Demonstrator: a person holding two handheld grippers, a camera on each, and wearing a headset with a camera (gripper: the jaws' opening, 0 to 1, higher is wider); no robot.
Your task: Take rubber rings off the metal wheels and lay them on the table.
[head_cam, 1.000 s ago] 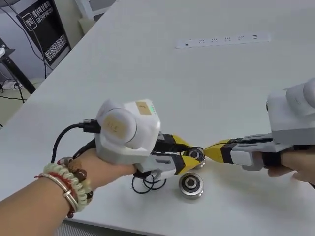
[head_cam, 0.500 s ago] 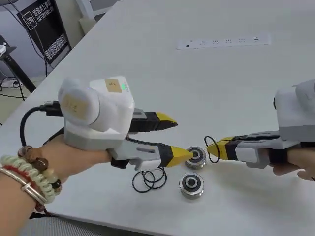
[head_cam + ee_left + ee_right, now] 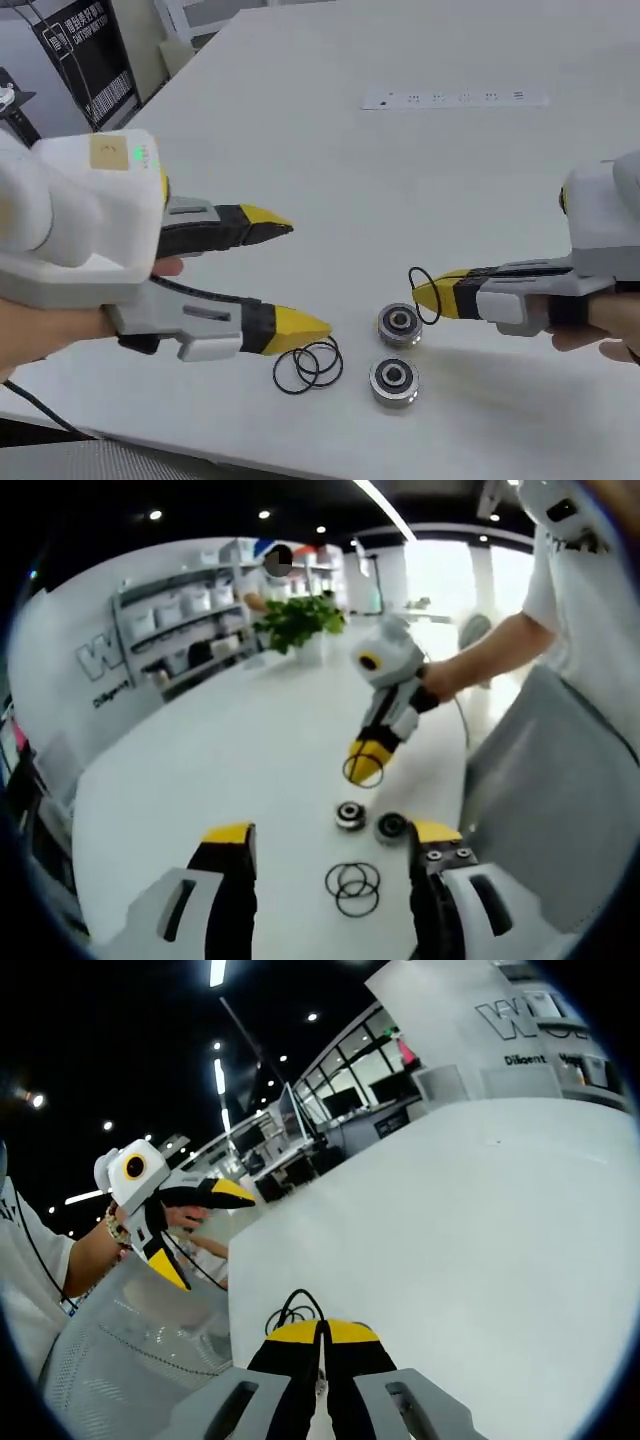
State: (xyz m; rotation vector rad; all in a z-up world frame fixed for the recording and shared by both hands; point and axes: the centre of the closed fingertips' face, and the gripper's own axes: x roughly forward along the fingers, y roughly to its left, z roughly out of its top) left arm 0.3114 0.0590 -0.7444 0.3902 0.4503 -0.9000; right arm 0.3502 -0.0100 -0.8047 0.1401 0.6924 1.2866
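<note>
- Head view: the left gripper (image 3: 285, 272) enters from 9 o'clock with its jaws spread wide and nothing between them. The right gripper (image 3: 438, 296) enters from 3 o'clock, its jaws clenched on one black ring (image 3: 420, 295) held upright above the table (image 3: 300, 120).
- Two wheels (image 3: 400, 323) stand on the table, one at 12 o'clock of the other. The far one sits just beneath the held ring.
- Loose rings (image 3: 308, 365) lie overlapping at 9 o'clock of the near wheel, just below the left gripper's lower tip.
- The head view adds a power strip (image 3: 455, 98) far off at 12 o'clock.
- The left gripper view adds a plant (image 3: 295, 620) and shelves (image 3: 170, 630) beyond the table, and the forearm behind the right gripper. The loose rings lie between its own two jaws.
- The right gripper view shows its tips pressed together, with the ring's arc rising at 11 o'clock of them.
- Pose: the left gripper is rolled so that one jaw lies above the other, pointing toward 3 o'clock. The right gripper is level and points toward 9 o'clock, so the tips face each other, well apart.
</note>
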